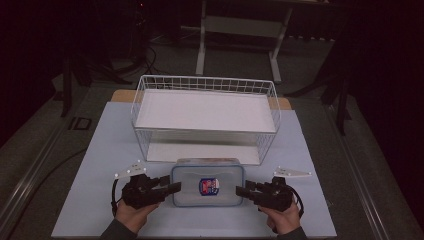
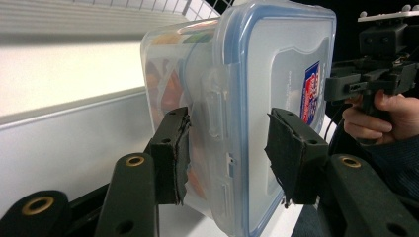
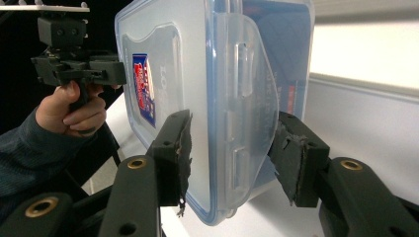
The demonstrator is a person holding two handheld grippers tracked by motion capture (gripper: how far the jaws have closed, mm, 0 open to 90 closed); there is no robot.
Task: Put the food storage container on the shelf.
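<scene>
Container (image 1: 207, 186) lid sticker (image 1: 210, 186) red-blue, writing unreadable.

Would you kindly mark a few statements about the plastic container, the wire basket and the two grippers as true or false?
1. The container sits inside the wire basket. False: it is in front of the basket, between the two grippers.
2. The left gripper has its jaws clamped on one end of the container. True.
3. The right gripper hangs open, well clear of the container. False: its jaws grip the opposite end, over a side latch.
4. The container's lid carries a red and blue label. True.
5. The basket holds several boxes. False: nothing lies on its white floor.
</scene>
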